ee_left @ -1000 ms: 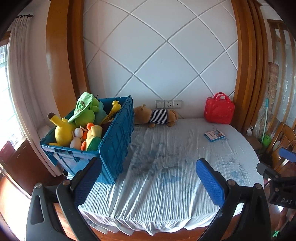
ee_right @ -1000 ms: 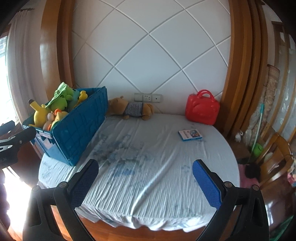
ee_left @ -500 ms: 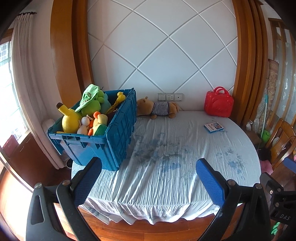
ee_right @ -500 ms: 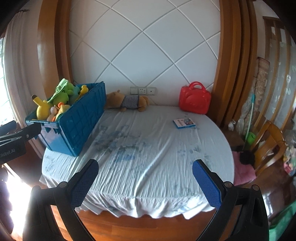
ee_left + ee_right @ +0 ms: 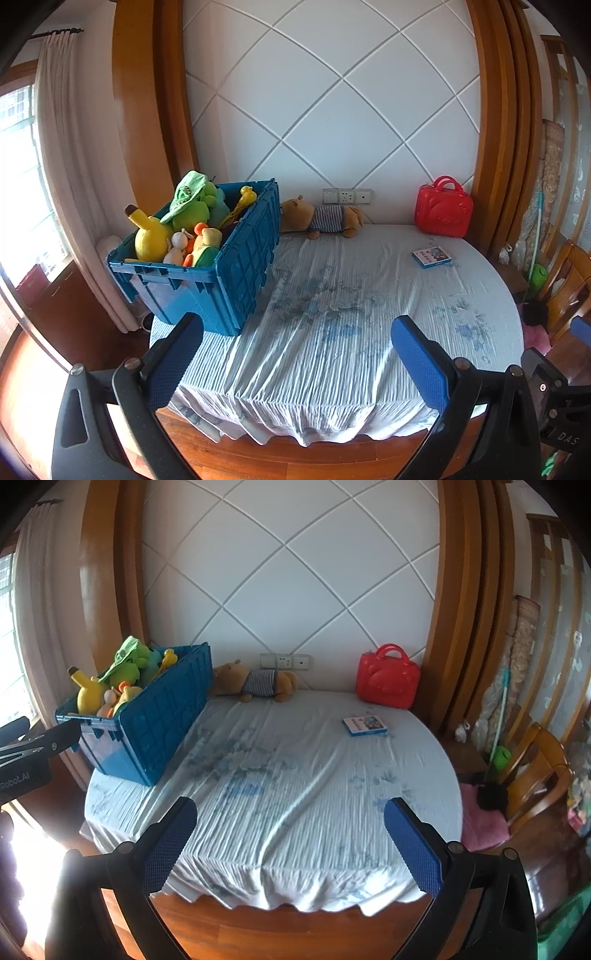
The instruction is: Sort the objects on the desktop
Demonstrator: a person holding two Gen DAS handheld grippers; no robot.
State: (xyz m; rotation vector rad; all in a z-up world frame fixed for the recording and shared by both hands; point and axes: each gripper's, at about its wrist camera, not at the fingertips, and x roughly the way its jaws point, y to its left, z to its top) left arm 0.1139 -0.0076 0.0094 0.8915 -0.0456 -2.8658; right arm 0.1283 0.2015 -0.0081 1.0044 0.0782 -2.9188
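A blue crate [image 5: 236, 273] [image 5: 155, 720] full of plush toys stands at the table's left. A brown plush bear [image 5: 321, 218] [image 5: 255, 681] in a striped shirt lies at the back by the wall. A red toy case [image 5: 443, 212] [image 5: 388, 681] stands at the back right. A small blue booklet [image 5: 431, 256] [image 5: 365, 725] lies flat in front of it. My left gripper [image 5: 297, 332] is open and empty, held back before the table's front edge. My right gripper [image 5: 290, 812] is open and empty, also off the front edge.
The round table [image 5: 332, 369] has a wrinkled light blue cloth [image 5: 295, 775]. Wooden chairs [image 5: 535, 775] and a green broom [image 5: 498, 753] stand to the right. A curtain and window [image 5: 55, 184] are at the left. Wall sockets [image 5: 347, 196] sit behind the bear.
Both grippers have pulled back from the table and risen a little; the table and objects look smaller and farther. Nothing on the table moved.
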